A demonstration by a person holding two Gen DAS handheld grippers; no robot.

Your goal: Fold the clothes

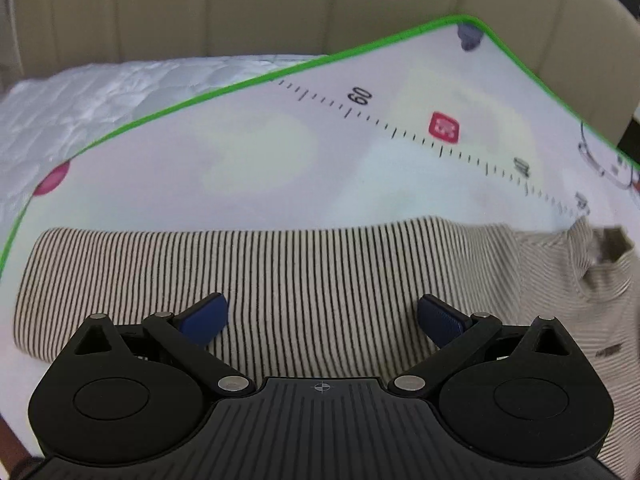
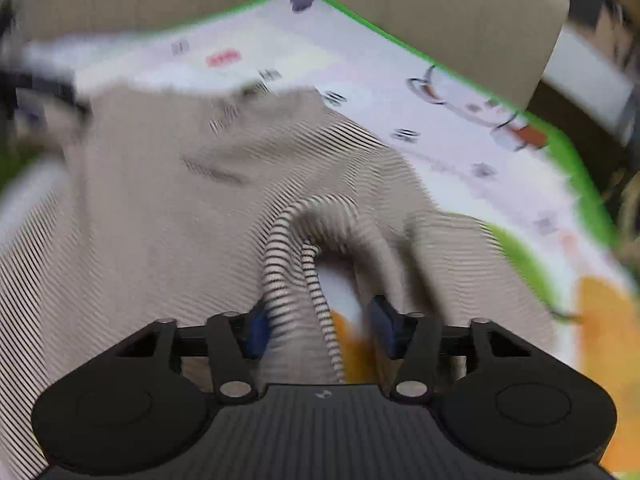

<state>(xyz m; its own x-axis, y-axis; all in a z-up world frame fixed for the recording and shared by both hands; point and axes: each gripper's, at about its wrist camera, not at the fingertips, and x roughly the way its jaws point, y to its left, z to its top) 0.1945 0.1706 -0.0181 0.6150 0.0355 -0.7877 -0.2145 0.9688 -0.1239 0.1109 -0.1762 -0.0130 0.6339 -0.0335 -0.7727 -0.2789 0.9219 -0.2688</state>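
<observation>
Spread wide and empty, the left gripper (image 1: 322, 318) hovers over the striped shirt (image 1: 304, 276) on the green-edged mat (image 1: 248, 152), while the right gripper (image 2: 322, 326), jaws half apart, straddles a raised shirt fold without clearly clamping it.

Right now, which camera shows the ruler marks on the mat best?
The left wrist view: the ruler marks on the mat run sharp, with 60 readable. In the right wrist view the mat is blurred and the marks are smeared patches.

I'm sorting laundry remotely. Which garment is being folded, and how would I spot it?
Find the green-edged mat printed with a ruler. On it lies the striped shirt, beige with thin dark stripes, the only garment there.
</observation>
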